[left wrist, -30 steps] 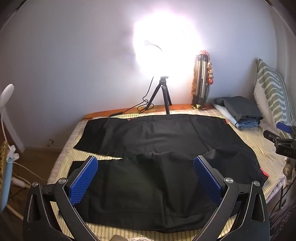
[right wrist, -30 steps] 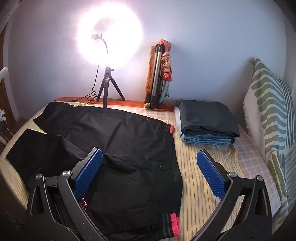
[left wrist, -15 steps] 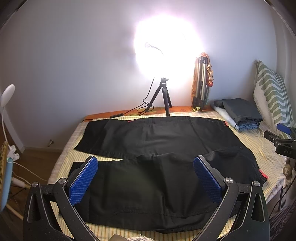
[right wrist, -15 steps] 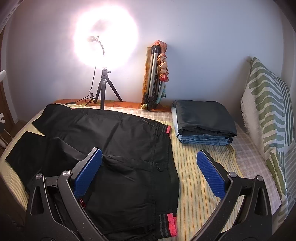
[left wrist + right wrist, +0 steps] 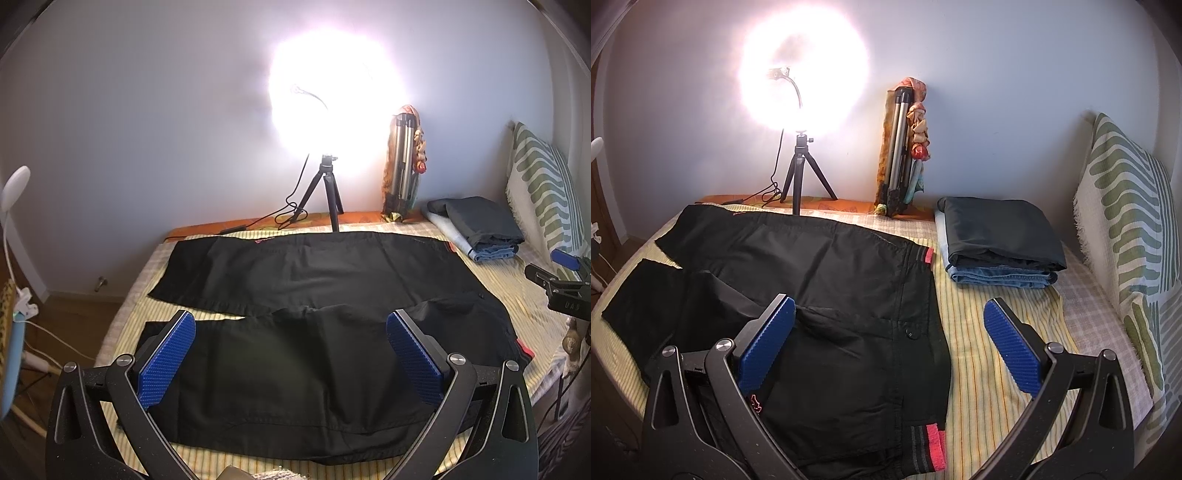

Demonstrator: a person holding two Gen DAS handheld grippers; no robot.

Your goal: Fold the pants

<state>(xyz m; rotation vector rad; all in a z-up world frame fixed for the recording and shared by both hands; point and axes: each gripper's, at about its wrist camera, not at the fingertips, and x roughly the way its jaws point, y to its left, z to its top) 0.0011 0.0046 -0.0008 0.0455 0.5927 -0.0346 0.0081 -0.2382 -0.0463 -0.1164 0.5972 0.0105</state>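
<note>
You are hovering over black pants (image 5: 303,332) that are lying flat and unfolded on the striped bed (image 5: 532,295), legs running off to your left and the waistband with its red tabs to your right, so the first fold looks like the step ahead. Starting at the left, your left gripper (image 5: 291,360) is spread wide and holding nothing, and it is hanging above the near leg with the far leg lying parallel just beyond a narrow strip of bare sheet. Lower it toward the near hem and pinch only the cloth, not the sheet under it. Moving right, your right gripper (image 5: 899,343) is also gaping wide and empty, poised above the waistband's near end, one pad over the black fabric and the other over bare sheet. Take the near waist corner there, then lift both ends level so the near leg lands squarely on the far one.
</note>
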